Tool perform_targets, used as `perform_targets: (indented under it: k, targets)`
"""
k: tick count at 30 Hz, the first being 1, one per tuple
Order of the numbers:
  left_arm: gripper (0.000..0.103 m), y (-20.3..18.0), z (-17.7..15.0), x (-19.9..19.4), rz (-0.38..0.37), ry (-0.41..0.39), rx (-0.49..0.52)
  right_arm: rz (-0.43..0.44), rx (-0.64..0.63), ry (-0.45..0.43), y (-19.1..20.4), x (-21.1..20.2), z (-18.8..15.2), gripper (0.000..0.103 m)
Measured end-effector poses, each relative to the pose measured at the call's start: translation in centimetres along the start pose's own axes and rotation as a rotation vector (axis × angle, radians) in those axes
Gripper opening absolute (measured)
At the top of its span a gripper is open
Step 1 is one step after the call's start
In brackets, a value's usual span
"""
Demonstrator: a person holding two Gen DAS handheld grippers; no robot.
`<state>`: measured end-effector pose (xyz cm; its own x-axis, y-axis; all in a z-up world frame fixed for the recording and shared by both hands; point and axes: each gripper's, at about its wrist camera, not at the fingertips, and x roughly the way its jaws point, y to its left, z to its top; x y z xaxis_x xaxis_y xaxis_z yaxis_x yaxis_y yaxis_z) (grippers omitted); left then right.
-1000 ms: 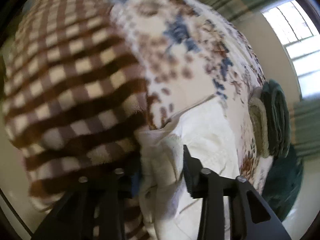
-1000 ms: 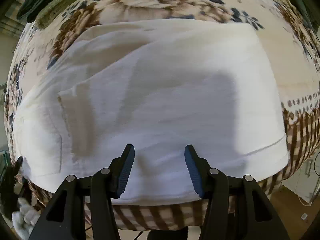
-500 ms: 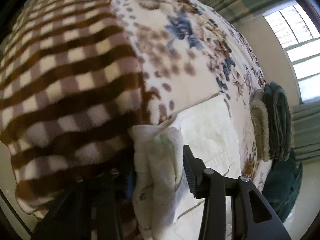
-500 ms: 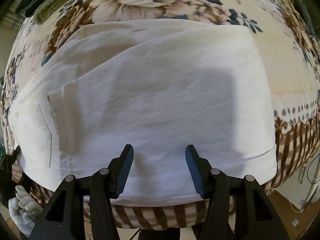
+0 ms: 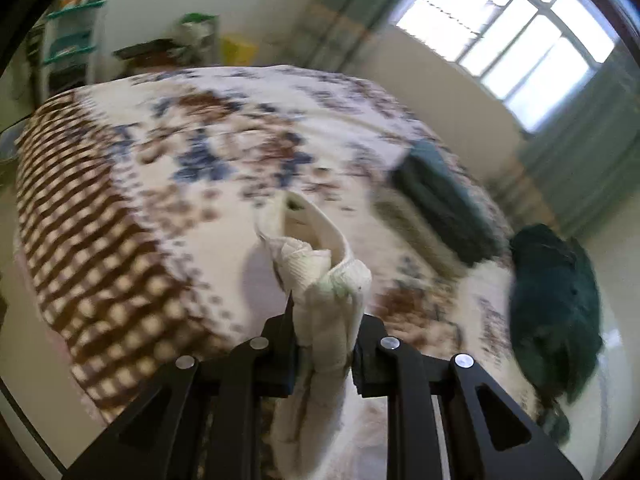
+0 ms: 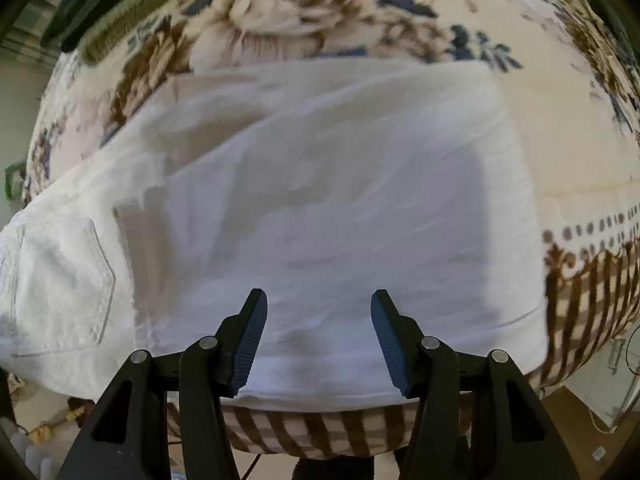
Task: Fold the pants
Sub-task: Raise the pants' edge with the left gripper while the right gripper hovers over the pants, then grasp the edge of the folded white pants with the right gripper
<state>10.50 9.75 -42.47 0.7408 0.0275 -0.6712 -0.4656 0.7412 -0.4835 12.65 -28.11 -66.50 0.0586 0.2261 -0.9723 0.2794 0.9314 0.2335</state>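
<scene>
Left tongs lifted the waistband end of the white pants while the right tongs waited open above them.

Nearest in the left wrist view, the left tongs [image 5: 324, 344] had just been closing and pinched a bunched waistband corner of the white pants [image 5: 320, 280], raised clear of the floral blanket [image 5: 224, 128] on the bed. In the right wrist view, the right tongs [image 6: 318, 332] stood about half open and held nothing, poised over the pants [image 6: 320, 200], which lay flat near the blanket's 6 o'clock edge, back pocket at 9 o'clock. Farther off, at 2 o'clock, dark green folded clothes [image 5: 440, 192] sat. The legs looked already laid together; the crosswise fold seemed only begun.
</scene>
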Motion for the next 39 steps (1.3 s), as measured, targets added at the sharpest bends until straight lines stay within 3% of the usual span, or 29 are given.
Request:
perform_targets:
  k: [8, 13, 17, 23, 25, 27, 29, 30, 32, 33, 34, 36, 39]
  targets:
    - [0.017, -10.8, -4.5, -2.1, -0.129, 0.08, 0.161, 0.044, 0.051, -0.009, -7.9, -4.8, -0.2, 0.064]
    - [0.016, -17.1, -10.3, -0.9, -0.201, 0.192, 0.256, 0.032, 0.121, -0.044, -14.7, -7.7, 0.2, 0.064]
    - [0.016, -21.6, -16.9, 1.0, -0.239, 0.292, 0.4, -0.005, 0.175, -0.056, -20.1, -9.0, 0.2, 0.064]
    - [0.017, -24.7, -26.7, 4.6, -0.249, 0.456, 0.563, -0.064, 0.214, -0.04, -26.9, -10.0, -0.3, 0.064]
    - [0.019, -25.3, -29.9, 6.3, -0.209, 0.53, 0.647, -0.081, 0.22, -0.037, -28.6, -10.3, -0.6, 0.064]
    - [0.02, -25.9, -32.1, 7.0, -0.15, 0.59, 0.718, -0.067, 0.239, -0.038, -29.9, -10.5, -0.7, 0.071]
    - [0.023, -26.1, -32.6, 7.5, -0.125, 0.624, 0.743, -0.016, 0.253, -0.042, -31.0, -10.8, -0.7, 0.073]
    - [0.029, -26.2, -32.4, 7.2, -0.136, 0.628, 0.742, 0.007, 0.256, -0.045, -31.2, -10.9, -0.6, 0.075]
    - [0.048, -26.8, -31.1, 6.6, -0.164, 0.643, 0.728, 0.089, 0.254, -0.057, -31.5, -11.1, -0.2, 0.081]
    - [0.069, -27.2, -30.5, 6.2, -0.18, 0.646, 0.719, 0.129, 0.245, -0.06, -31.4, -11.2, 0.0, 0.085]
    - [0.081, -27.6, -29.4, 5.6, -0.197, 0.649, 0.693, 0.157, 0.242, -0.061, -31.3, -11.3, 0.2, 0.087]
    - [0.084, -27.8, -28.0, 5.1, -0.241, 0.658, 0.641, 0.217, 0.244, -0.049, -30.8, -11.0, 0.7, 0.092]
    - [0.088, -27.9, -24.7, 4.5, -0.235, 0.607, 0.611, 0.312, 0.235, -0.028, -29.5, -10.0, 1.9, 0.093]
